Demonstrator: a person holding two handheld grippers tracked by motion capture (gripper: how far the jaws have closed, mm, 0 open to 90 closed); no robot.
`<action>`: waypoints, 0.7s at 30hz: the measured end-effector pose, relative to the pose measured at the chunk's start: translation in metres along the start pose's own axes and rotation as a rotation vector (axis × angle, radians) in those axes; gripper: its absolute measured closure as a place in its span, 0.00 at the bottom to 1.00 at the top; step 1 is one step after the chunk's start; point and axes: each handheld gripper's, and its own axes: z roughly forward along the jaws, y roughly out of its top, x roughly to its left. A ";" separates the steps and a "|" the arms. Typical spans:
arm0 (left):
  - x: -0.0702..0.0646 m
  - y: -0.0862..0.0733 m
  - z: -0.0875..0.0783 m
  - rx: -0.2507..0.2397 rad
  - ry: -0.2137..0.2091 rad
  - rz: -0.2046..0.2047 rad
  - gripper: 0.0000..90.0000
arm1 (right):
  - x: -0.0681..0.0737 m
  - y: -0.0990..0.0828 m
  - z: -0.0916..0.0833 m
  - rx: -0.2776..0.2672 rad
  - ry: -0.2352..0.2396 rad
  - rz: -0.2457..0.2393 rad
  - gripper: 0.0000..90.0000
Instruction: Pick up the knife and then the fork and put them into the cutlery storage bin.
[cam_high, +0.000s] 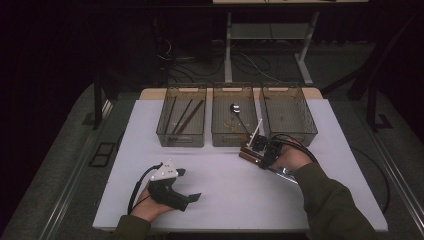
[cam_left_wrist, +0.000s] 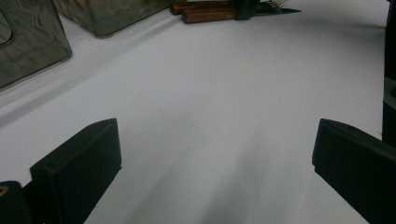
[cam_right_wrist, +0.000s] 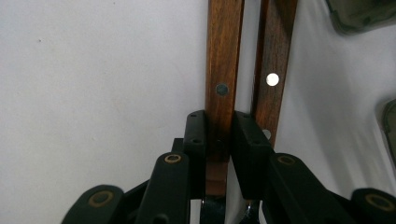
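Item: wooden-handled utensil (cam_right_wrist: 223, 70), one of two lying side by side; dark brown handle with a metal rivet.
Location: flat on the white tabletop (cam_high: 225, 180), just in front of the middle bin (cam_high: 234, 116), right of centre in the high view.
Neighbour: second wooden handle (cam_right_wrist: 275, 51), parallel and just beside the first, a narrow strip of tabletop between them; bright rivet showing.
Working end: metal part glimpsed past the hand in the high view; type too small to tell.
Handling, judged: stiff, rigid handle; smooth finished wood, likely a little slippery; probably light, weighted toward the metal end; not fragile.
Hold point, judged: across the flat sides of the handle, short of the rivet, as taken now; a grip nearer the middle likely tips less on lifting.
Right gripper (cam_right_wrist: 219, 140): jaws closed tight on the near handle, one pad on each side, nothing else caught.
Risk, judged: neighbouring handle close enough to be nudged or dragged along.
Left gripper (cam_high: 186, 185): resting low over bare tabletop near the front edge, well apart from the utensils; jaws spread wide, holding nothing.
Left bin (cam_high: 181, 120): long dark sticks inside.
Middle bin contents: spoon-like piece and small items.
Right bin (cam_high: 287, 114): contents unclear.
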 end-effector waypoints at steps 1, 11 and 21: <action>0.000 0.000 0.000 0.000 -0.001 0.001 0.00 | 0.000 -0.001 0.000 -0.008 0.000 0.001 0.85; 0.000 0.000 0.000 0.000 0.000 0.004 0.00 | -0.003 -0.015 -0.007 -0.106 0.047 0.028 0.85; 0.000 0.000 0.000 -0.003 0.001 0.002 0.00 | -0.007 -0.028 -0.023 -0.258 0.096 0.054 0.85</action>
